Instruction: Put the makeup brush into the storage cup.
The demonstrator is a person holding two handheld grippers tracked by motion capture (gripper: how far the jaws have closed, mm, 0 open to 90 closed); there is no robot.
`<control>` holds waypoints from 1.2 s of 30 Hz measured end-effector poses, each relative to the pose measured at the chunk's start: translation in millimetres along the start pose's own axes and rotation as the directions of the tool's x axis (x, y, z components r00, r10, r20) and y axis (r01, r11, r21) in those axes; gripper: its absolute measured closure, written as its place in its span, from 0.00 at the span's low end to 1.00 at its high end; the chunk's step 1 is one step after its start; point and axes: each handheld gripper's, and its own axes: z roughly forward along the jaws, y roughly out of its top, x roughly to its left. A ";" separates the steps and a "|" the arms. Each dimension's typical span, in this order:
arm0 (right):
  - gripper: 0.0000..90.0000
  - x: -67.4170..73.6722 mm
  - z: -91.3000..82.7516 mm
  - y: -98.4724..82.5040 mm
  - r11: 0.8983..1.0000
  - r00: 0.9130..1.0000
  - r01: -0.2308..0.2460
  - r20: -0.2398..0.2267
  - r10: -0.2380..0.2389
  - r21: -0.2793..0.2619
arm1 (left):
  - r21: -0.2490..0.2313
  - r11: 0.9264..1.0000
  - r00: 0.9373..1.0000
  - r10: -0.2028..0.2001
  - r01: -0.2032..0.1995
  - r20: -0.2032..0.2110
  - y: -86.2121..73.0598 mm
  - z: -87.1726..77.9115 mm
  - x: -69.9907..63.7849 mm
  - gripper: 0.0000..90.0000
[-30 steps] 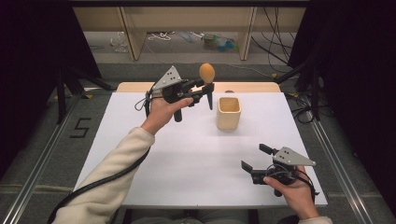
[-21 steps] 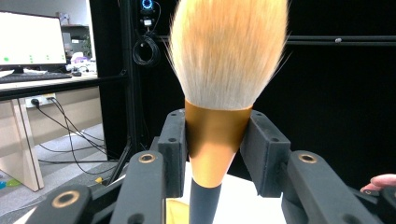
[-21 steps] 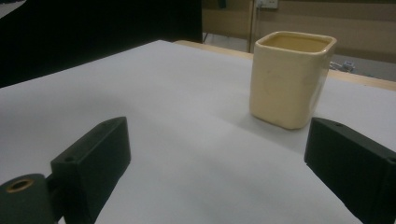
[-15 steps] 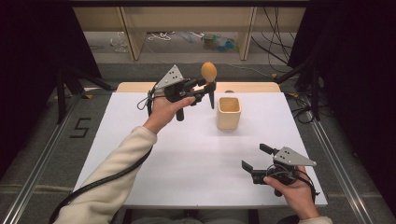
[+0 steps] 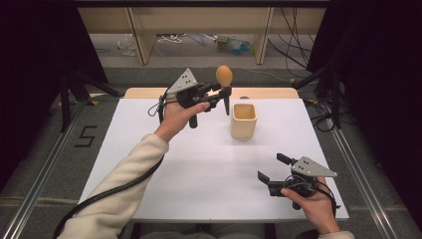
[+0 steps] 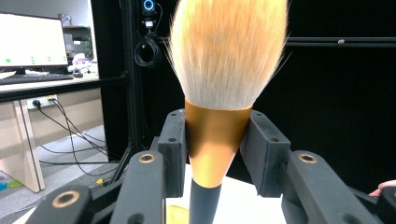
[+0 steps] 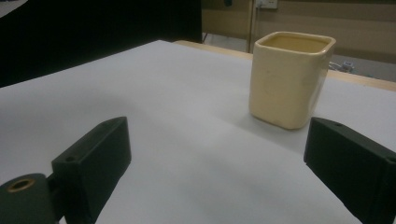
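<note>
Here, the left gripper (image 5: 219,93) pinches an upright, orange-tufted, gold-ferruled makeup brush (image 5: 224,75) just left of the cream square ceramic cup (image 5: 244,121); the right gripper (image 5: 272,168), spread, waits nearer the person.

High view above, facing forward-down; right gripper view low, near; both share cup (image 5: 244,120) (image 7: 289,79).
</note>
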 end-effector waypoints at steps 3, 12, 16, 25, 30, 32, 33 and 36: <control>0.09 -0.2 -0.5 0.1 1.000 1.000 0.000 0.002 0.000 0.007 | -0.001 1.000 1.000 0.004 -0.004 0.002 0.3 0.9 0.0 0.69; 0.09 -0.3 -0.8 0.0 1.000 1.000 0.001 -0.003 -0.001 0.006 | -0.003 1.000 1.000 0.005 -0.005 -0.003 0.0 3.3 0.9 0.69; 0.09 0.1 1.3 -0.6 1.000 1.000 -0.011 -0.014 0.010 -0.017 | -0.007 1.000 1.000 -0.004 0.004 -0.005 -0.8 5.0 1.8 0.69; 0.10 -0.2 0.5 -0.4 1.000 1.000 -0.009 -0.016 0.009 -0.009 | -0.003 1.000 1.000 0.006 -0.006 -0.009 -1.7 9.1 1.6 0.69; 0.10 0.0 0.9 -0.5 1.000 1.000 -0.010 -0.014 0.010 -0.014 | -0.003 1.000 1.000 0.009 -0.009 -0.007 -2.3 11.0 0.7 0.69; 0.10 -0.2 0.6 -0.4 1.000 1.000 -0.011 -0.015 0.011 -0.010 | -0.004 1.000 1.000 0.008 -0.008 -0.008 -2.3 11.5 0.6 0.69; 0.10 -0.2 0.6 -0.4 1.000 1.000 -0.011 -0.015 0.010 -0.010 | -0.005 1.000 1.000 0.011 -0.011 -0.006 -2.2 11.7 0.7 0.69; 0.10 -0.2 0.6 -0.5 1.000 1.000 -0.008 -0.015 0.008 -0.009 | -0.007 1.000 1.000 0.011 -0.011 -0.008 -2.1 12.2 1.0 0.69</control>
